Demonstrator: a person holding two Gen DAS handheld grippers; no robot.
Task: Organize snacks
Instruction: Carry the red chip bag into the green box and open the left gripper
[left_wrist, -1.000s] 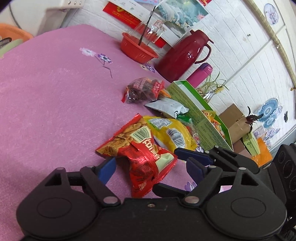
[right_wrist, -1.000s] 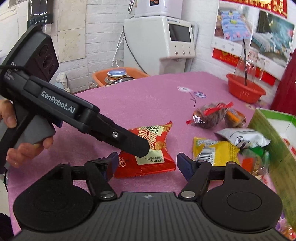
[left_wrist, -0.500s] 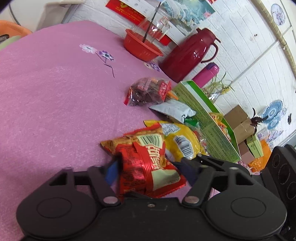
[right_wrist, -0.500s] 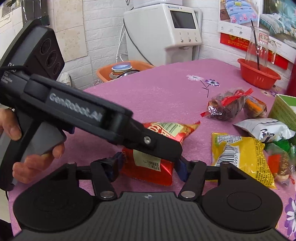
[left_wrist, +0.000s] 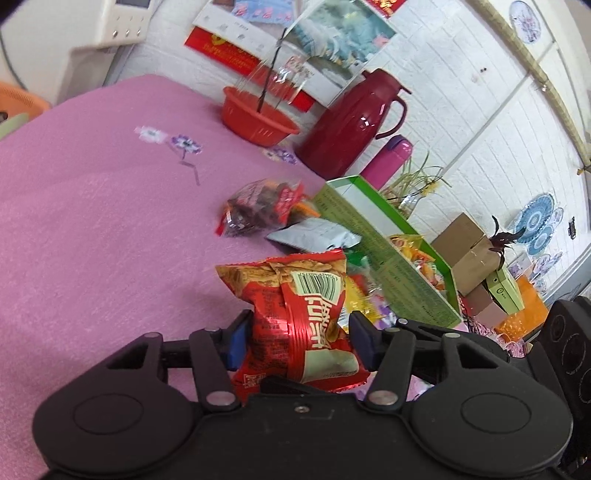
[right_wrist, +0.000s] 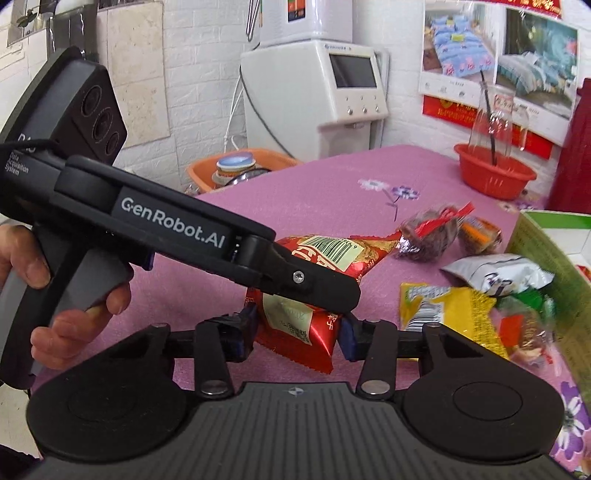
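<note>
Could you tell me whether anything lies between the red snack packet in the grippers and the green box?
Yes: the yellow packet and silver packet lie on the cloth between the red snack packet and the green box, against its near wall.

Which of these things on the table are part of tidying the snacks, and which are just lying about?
Part of the job:
red packet, gripped by left gripper and right gripper
yellow packet
silver packet
dark sweets bag
green box

Lying about:
red jug
red basket
pink bottle
white machine
</note>
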